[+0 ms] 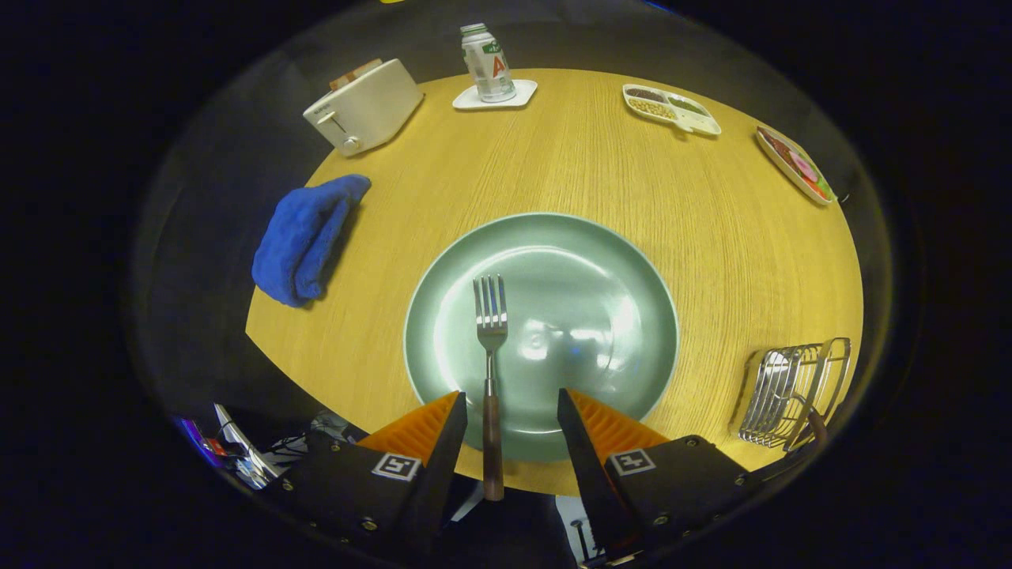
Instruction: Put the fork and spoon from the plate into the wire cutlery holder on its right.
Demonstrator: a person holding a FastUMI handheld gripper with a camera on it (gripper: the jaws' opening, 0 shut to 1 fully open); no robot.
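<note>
A steel fork (490,316) with a dark wooden handle lies on the pale green plate (589,261), tines pointing away from me. Its handle runs off the plate's near rim and back between my fingers, closer to the left one. My gripper (512,395) is open; neither finger touches the handle. The wire cutlery holder (794,387) stands on the table to the right of the plate, beyond my right finger. A dark handle-like piece (816,425) pokes out at its near end; what it belongs to is unclear.
On the round wooden table (601,158), a folded blue cloth (304,237) lies left of the plate. At the far side are a white toaster (365,107), a bottle (487,62) on a coaster, a divided snack tray (672,109) and a small dish (794,164).
</note>
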